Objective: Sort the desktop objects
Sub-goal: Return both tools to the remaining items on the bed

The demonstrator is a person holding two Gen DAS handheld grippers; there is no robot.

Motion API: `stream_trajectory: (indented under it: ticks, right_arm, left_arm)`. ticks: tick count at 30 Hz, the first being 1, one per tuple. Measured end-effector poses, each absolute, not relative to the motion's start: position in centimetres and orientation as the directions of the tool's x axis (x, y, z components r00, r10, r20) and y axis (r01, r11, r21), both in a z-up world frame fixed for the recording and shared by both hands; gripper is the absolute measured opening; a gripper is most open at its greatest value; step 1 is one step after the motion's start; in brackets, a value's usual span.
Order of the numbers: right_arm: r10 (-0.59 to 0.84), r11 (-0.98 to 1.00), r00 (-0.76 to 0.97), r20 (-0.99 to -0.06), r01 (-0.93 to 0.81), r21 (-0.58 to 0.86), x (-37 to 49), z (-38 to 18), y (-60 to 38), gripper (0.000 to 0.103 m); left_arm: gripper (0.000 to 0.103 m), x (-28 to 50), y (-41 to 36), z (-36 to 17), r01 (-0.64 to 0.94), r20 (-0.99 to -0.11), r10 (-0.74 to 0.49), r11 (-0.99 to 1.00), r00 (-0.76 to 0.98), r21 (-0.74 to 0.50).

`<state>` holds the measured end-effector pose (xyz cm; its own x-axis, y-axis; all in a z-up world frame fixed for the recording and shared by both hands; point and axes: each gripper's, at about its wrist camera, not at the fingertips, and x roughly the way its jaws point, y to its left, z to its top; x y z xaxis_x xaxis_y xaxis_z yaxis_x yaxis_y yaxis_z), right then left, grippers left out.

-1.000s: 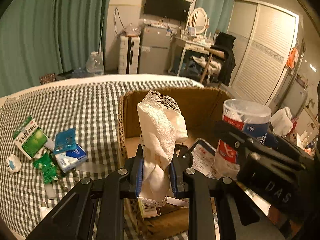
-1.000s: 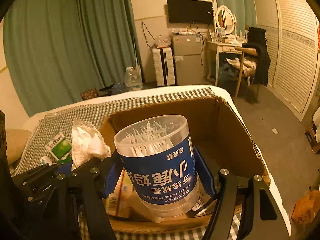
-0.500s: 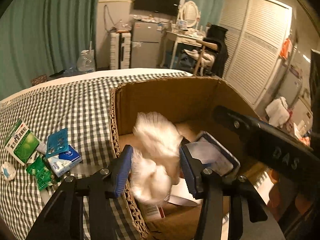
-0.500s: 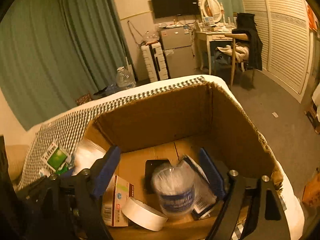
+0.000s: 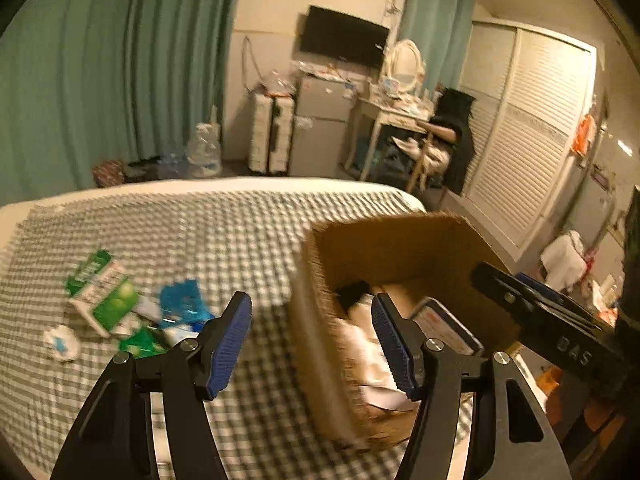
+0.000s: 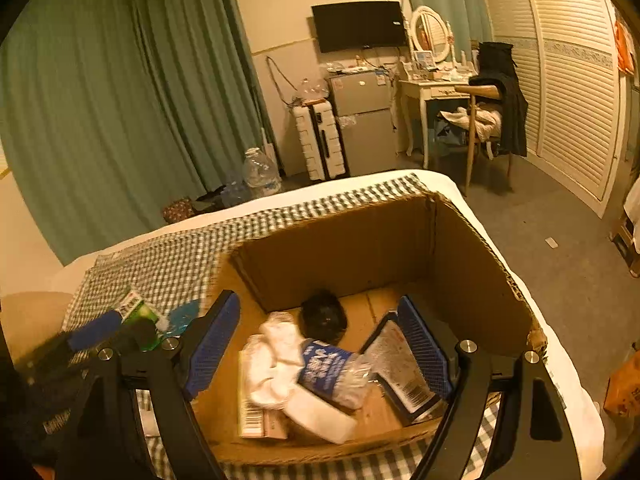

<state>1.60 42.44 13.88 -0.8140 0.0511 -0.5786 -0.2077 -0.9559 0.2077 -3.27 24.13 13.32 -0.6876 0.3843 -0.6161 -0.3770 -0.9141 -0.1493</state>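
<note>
A brown cardboard box (image 6: 340, 236) stands on the checked cloth. Inside lie the white lace cloth (image 6: 276, 356), the blue-labelled floss jar (image 6: 332, 372) on its side, a black round thing (image 6: 322, 316), a small carton (image 6: 252, 404) and a flat pack (image 6: 396, 364). My right gripper (image 6: 320, 352) is open and empty above the box. My left gripper (image 5: 312, 344) is open and empty over the box's left wall (image 5: 316, 320). A green-white box (image 5: 100, 292), a blue packet (image 5: 182, 306) and green packets (image 5: 140, 342) lie on the cloth at left.
A small white round thing (image 5: 60, 342) lies at the cloth's left edge. The table's far edge (image 5: 224, 184) drops to the floor, with a water jug (image 6: 260, 172), suitcase, fridge, dressing table and chair behind. The right gripper's arm (image 5: 552, 332) crosses the left wrist view.
Both grippers opened: the lace cloth and the floss jar dropped into the box. The left gripper has swung left, away from the box; the right has pulled back above it.
</note>
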Motion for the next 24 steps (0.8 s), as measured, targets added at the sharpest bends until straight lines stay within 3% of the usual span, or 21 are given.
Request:
stream_trajectory:
  ticks: [1,9,17,24]
  right_arm:
    - [0.046,-0.958,-0.817,-0.575,-0.199,0.207,1.7,14.1,41.9,0.081]
    - [-0.015,-0.980,-0.829,-0.559,-0.099,0.173,1.1,15.9,35.2,0.081]
    - [-0.108,-0.983,-0.830,-0.547,0.006,0.186,-0.2,16.2,27.8,0.082]
    - [-0.182,-0.979,-0.809,-0.559,0.095,0.181,-1.2,13.1,22.7,0.083]
  left_arm:
    - [0.075,-3.2,23.1,13.8,-0.352,-0.611,0.365,-0.924,-0.703,-0.147]
    - [0.090,-3.2,15.1,15.9,-0.215,-0.568,0.261,-0.965,-0.780,-0.149]
    - [0.095,-3.2,7.4,15.4,-0.085,-0.552,0.147,-0.987,-0.820,-0.137]
    - [0.098,-3.2,2.5,12.2,-0.021,-0.549,0.072,-0.995,-0.833,-0.100]
